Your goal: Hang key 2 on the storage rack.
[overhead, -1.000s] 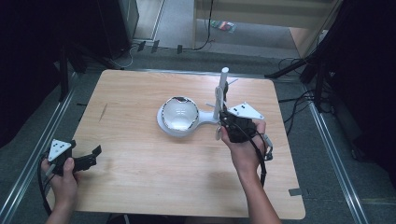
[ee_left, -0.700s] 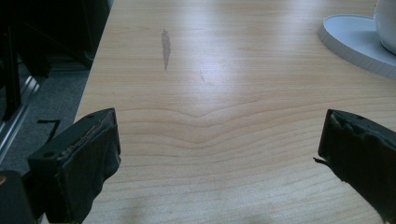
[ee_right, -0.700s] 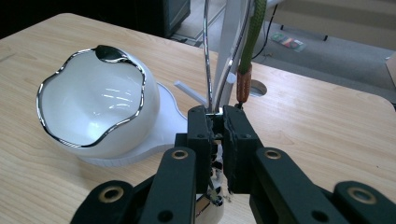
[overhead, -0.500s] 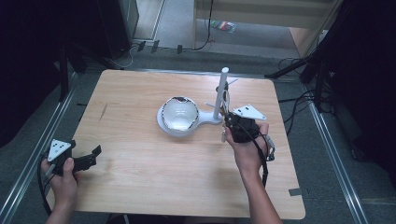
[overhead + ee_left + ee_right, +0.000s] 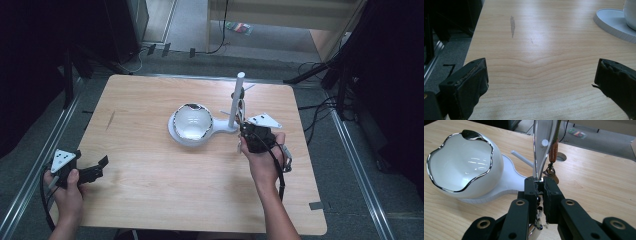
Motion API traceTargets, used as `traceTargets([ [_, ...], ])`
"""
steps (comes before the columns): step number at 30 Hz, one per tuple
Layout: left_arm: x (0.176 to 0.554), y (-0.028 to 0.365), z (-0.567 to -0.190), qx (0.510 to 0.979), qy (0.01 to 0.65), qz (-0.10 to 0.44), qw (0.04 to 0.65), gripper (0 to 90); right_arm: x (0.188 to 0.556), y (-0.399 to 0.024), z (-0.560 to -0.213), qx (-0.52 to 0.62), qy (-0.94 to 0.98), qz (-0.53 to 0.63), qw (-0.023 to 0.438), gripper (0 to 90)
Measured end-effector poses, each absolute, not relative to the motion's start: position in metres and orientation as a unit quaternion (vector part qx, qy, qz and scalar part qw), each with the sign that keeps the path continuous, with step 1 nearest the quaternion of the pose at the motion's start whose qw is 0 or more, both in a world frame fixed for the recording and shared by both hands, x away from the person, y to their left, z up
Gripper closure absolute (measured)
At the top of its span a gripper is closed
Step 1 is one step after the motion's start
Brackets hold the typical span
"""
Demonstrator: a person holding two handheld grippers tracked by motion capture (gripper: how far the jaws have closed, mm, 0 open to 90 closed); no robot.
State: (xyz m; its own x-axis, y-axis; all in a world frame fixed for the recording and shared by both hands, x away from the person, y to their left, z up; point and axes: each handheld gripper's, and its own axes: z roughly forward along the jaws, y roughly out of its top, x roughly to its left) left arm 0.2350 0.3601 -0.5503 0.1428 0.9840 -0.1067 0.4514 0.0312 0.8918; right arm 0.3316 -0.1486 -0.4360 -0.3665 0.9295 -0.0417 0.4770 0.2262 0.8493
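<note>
- Chrome loop (image 5: pixel 543 150), the thin metal piece pinched in the right gripper (image 5: pixel 539 185), stands near the right-hand middle of the wooden table (image 5: pixel 150 200), just beside the white post (image 5: pixel 236 100).
- Long axis: upright, rising from the pressed-together jaws towards the top edge of the right gripper view, where it is cut off.
- Left gripper (image 5: pixel 97 167), far left at the table's near corner, has its jaws spread wide with bare wood between them; the left gripper view catches a grey smudge (image 5: pixel 512 23) on the wood and, cut off at the right edge, the white base (image 5: pixel 614 22).
- White bowl (image 5: pixel 464 170) with a wavy chrome rim sits tilted on that base at mid-table, its opening turned up and towards the person.
- Orange-brown tag (image 5: pixel 554 151) on a small ring hangs against the loop's right side, just above the right gripper's tips.
- Loop's lower end is hidden between the jaw pads; in the high view it is too thin to make out behind the hand (image 5: pixel 262 160).
</note>
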Motion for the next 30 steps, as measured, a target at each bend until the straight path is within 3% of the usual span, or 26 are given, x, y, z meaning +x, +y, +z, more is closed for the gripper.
traceTargets([
  [30,0.235,0.360,-0.550,0.622,0.576,0.312,0.429,0.0,0.353,-0.137,-0.460,0.499,0.733,0.366,0.280,83.5],
])
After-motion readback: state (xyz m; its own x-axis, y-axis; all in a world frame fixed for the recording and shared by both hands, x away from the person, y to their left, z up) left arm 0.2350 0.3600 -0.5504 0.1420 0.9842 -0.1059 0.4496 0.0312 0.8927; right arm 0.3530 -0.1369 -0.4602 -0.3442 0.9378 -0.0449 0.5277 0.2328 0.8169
